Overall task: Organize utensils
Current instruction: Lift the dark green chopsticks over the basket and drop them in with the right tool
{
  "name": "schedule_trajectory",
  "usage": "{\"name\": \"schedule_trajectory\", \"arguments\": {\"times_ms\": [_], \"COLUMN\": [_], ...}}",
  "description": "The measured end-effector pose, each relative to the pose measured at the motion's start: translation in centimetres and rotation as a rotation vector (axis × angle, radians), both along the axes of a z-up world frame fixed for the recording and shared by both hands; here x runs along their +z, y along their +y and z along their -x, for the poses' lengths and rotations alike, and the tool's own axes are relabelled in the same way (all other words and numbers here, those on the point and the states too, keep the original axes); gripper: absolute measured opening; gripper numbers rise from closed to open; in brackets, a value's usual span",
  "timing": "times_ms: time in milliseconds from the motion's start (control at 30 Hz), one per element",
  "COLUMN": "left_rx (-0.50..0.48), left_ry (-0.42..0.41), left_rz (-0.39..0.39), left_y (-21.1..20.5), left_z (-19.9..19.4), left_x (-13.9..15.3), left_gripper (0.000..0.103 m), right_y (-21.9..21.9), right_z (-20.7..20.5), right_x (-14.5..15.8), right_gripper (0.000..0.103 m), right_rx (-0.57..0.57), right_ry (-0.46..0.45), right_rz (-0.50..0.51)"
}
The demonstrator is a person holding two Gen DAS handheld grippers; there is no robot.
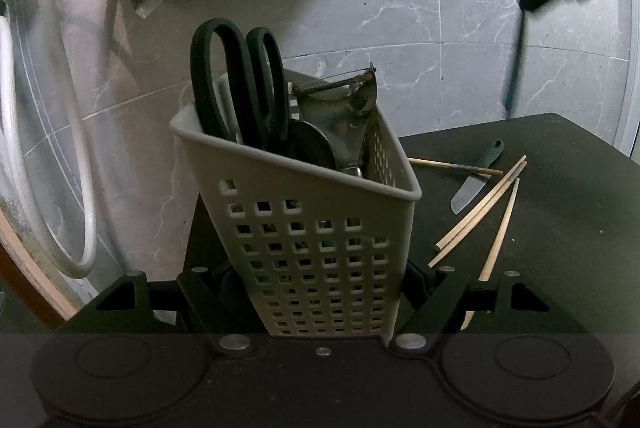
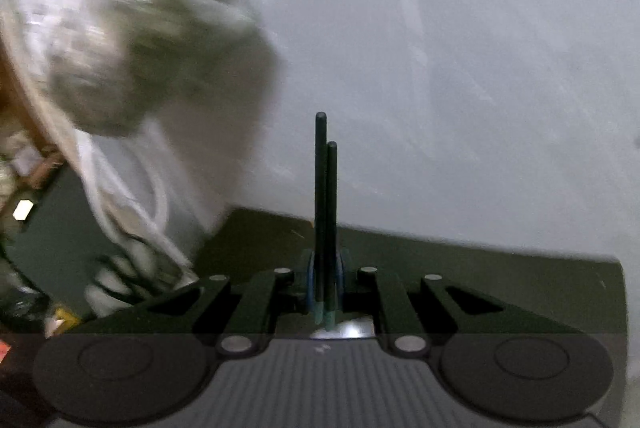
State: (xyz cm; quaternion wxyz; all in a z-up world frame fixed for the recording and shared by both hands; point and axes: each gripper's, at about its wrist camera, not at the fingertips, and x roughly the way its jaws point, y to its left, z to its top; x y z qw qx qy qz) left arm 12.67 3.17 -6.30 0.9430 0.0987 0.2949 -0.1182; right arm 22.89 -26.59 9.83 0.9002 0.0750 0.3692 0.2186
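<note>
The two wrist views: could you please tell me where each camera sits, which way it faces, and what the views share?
Left wrist: sits on the left tool, looks forward and down at the perforated caddy it grips, with scissors inside; a knife and wooden chopsticks lie on the dark table.
Right wrist: sits on the right tool, faces the grey wall, clamping two dark chopsticks.
Shared: the table, the wall; the left view catches the right tool and its chopsticks, blurred, top right.

Scissors [image 1: 236,83] in basket [image 1: 304,228]; knife [image 1: 474,183], chopsticks [image 1: 480,211] on table [image 1: 560,228], right of basket
</note>
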Motion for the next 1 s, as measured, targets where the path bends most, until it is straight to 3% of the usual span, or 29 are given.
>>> {"name": "schedule_trajectory", "arguments": {"times_ms": [167, 300, 533, 833, 867, 900, 1000], "left_rx": [0.0, 0.0, 0.003, -0.002, -0.003, -0.004, -0.006], "left_ry": [-0.001, -0.003, -0.005, -0.009, -0.01, -0.01, -0.01], "left_rz": [0.002, 0.003, 0.005, 0.01, 0.01, 0.01, 0.012], "left_y": [0.0, -0.1, -0.2, 0.0, 0.0, 0.1, 0.3], "left_z": [0.0, 0.0, -0.1, -0.1, 0.0, -0.1, 0.0], "left_x": [0.0, -0.1, -0.2, -0.3, -0.3, -0.3, -0.3], "left_gripper": [0.078, 0.078, 0.078, 0.078, 0.078, 0.078, 0.078], "right_y": [4.4, 8.7, 14.6, 15.9, 15.5, 15.3, 14.7], "right_z": [0.8, 0.9, 0.1, 0.9, 1.3, 1.6, 1.9], "right_x": [4.3, 5.3, 0.8, -3.2, -3.4, -3.6, -3.4], "right_gripper": [0.012, 0.012, 0.012, 0.016, 0.02, 0.034, 0.057], "right_rx": [0.171, 0.304, 0.415, 0.414, 0.41, 0.407, 0.396], "right_ry": [-0.11, -0.138, -0.046, 0.026, 0.026, 0.027, 0.012], "right_rz": [-0.088, -0.123, -0.061, 0.022, 0.023, 0.022, 0.008]}}
